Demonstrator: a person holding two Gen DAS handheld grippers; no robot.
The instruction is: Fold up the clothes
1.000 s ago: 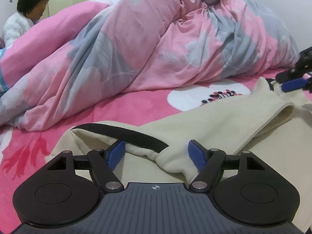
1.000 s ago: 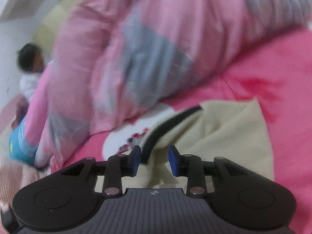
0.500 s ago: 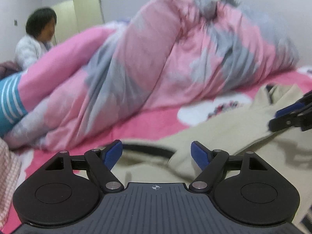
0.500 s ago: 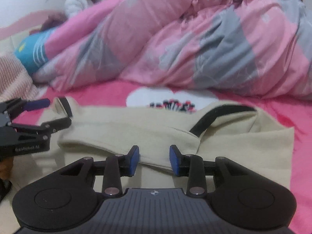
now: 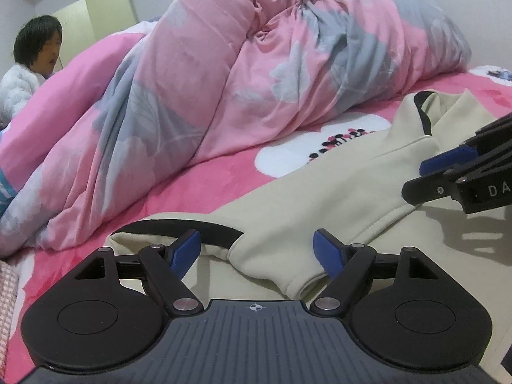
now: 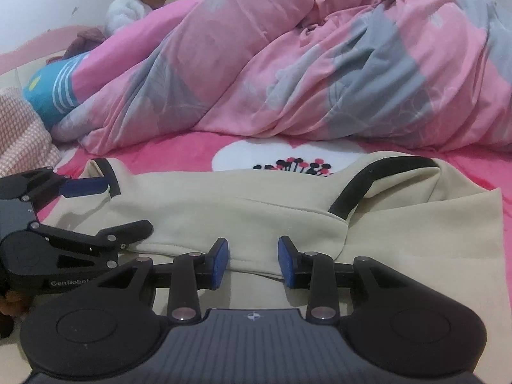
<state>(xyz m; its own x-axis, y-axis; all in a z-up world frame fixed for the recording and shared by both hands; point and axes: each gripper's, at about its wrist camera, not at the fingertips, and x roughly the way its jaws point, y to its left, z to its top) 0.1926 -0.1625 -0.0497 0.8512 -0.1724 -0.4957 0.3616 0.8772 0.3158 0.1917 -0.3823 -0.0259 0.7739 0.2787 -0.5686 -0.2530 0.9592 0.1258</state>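
Note:
A cream garment with black trim [image 5: 320, 198] lies spread on the pink bed sheet [image 5: 204, 188]; it also shows in the right wrist view [image 6: 256, 204]. Its upper part is folded down into a long band with a black-edged opening at each end. My left gripper [image 5: 257, 251] is open, its fingers either side of the band's left end. My right gripper [image 6: 252, 259] is open, its blue pads either side of the band's lower hem. Each gripper shows in the other's view: the right one [image 5: 460, 176] and the left one [image 6: 105, 204].
A heaped pink and grey duvet [image 5: 256, 73] lies behind the garment. A person in white [image 5: 25, 73] sits at the far left behind it. A blue striped cloth [image 6: 54, 96] and a pink checked cloth [image 6: 19, 134] lie at the left.
Both grippers have pulled back a little from the garment and settled low over it. The right gripper has swung to face the folded band. Both stay open.

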